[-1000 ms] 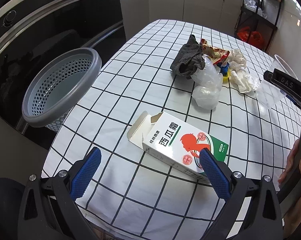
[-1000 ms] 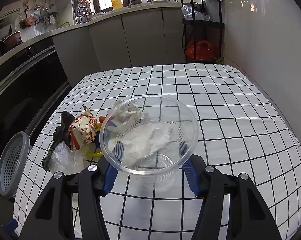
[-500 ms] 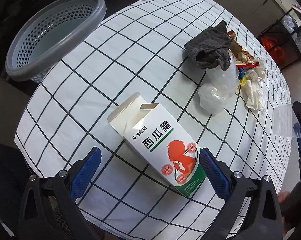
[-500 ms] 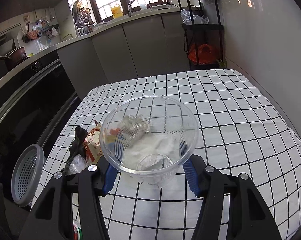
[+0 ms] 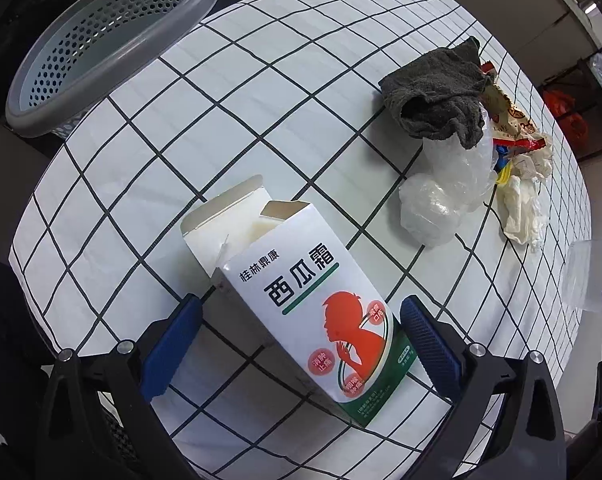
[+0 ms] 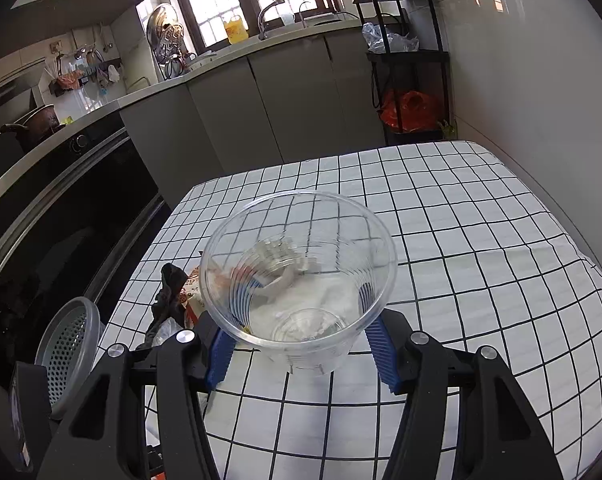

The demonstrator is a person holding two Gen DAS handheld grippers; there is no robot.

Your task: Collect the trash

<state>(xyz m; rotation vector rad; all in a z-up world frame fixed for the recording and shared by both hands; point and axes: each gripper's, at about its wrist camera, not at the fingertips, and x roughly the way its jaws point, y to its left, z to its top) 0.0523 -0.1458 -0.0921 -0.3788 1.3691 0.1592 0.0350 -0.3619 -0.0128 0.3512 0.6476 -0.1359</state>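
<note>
A white carton with a red figure and an open flap lies flat on the checked tablecloth. My left gripper points down over it, open, one blue pad on each side of the box and neither touching it. A clear plastic cup is held above the table, and my right gripper is shut on its lower wall. The cup also shows at the right edge of the left wrist view. A grey perforated basket stands beyond the table's left edge.
A trash pile lies further along the table: dark grey cloth, crumpled clear wrap, snack wrapper, white tissue. A black oven front lines the left side. A shelf rack stands by the far wall.
The left gripper has tipped downward, rolled and come closer to the carton, which now lies between its fingers. The right gripper has lifted the cup slightly.
</note>
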